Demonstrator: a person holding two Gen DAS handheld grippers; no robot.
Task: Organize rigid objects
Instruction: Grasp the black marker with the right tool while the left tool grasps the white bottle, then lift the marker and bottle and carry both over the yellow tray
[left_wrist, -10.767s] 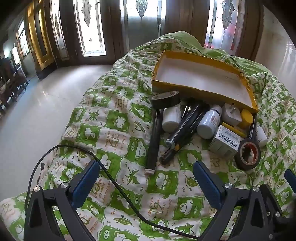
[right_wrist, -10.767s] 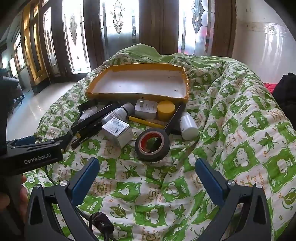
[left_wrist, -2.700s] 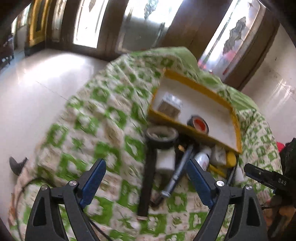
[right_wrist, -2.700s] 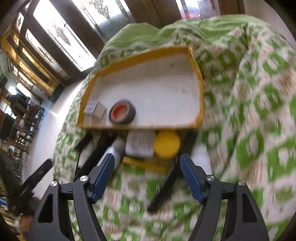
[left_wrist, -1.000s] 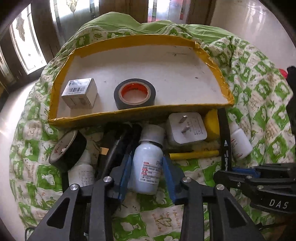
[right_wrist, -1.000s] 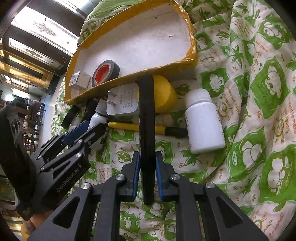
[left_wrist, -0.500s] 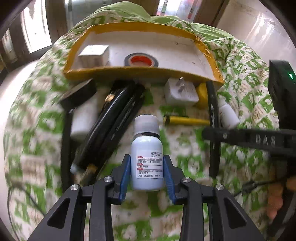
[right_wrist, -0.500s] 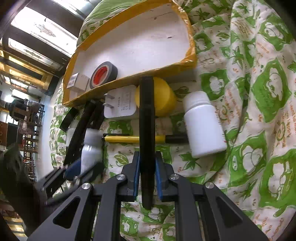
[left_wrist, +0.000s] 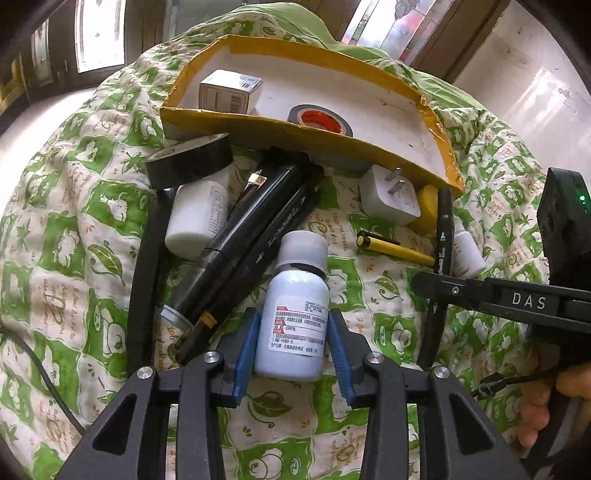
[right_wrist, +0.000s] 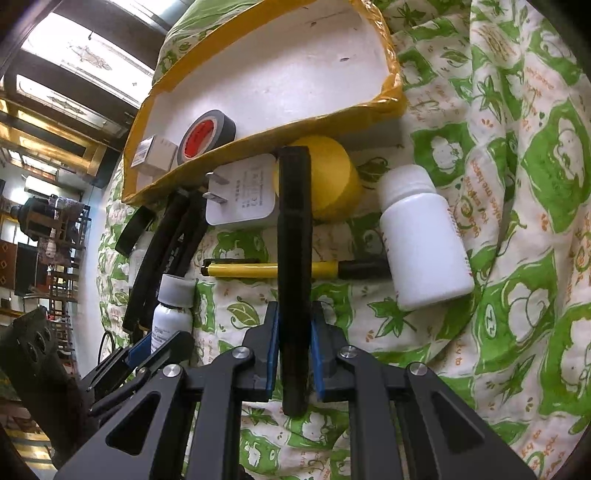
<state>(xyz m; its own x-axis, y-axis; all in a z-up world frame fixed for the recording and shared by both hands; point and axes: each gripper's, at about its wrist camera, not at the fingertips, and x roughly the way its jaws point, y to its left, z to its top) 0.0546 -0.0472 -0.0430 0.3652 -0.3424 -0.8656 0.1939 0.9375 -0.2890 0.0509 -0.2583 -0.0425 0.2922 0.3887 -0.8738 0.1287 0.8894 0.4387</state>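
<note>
My left gripper (left_wrist: 291, 332) is shut on a pale blue labelled bottle (left_wrist: 295, 314) and holds it above the quilt; it also shows in the right wrist view (right_wrist: 171, 314). My right gripper (right_wrist: 294, 347) is shut on a black marker (right_wrist: 293, 258), which also shows in the left wrist view (left_wrist: 441, 258). The yellow-rimmed tray (left_wrist: 258, 123) holds a small box (left_wrist: 229, 90) and a red-cored tape roll (left_wrist: 319, 118). In front of it lie black markers (left_wrist: 251, 240), a black tape roll (left_wrist: 188, 158), a white bottle (left_wrist: 195, 221), a charger plug (left_wrist: 391, 195), a yellow pen (left_wrist: 395, 249) and a yellow cap (right_wrist: 332, 177).
A second white bottle (right_wrist: 424, 236) lies right of the held marker. A long black strip (left_wrist: 146, 273) lies at the left of the pile. The green patterned quilt (left_wrist: 74, 221) slopes away on all sides. A cable (left_wrist: 44, 376) crosses the lower left.
My left gripper has lifted the blue bottle and drawn it back from the pile. My right gripper keeps its hold on the black marker, which has barely moved.
</note>
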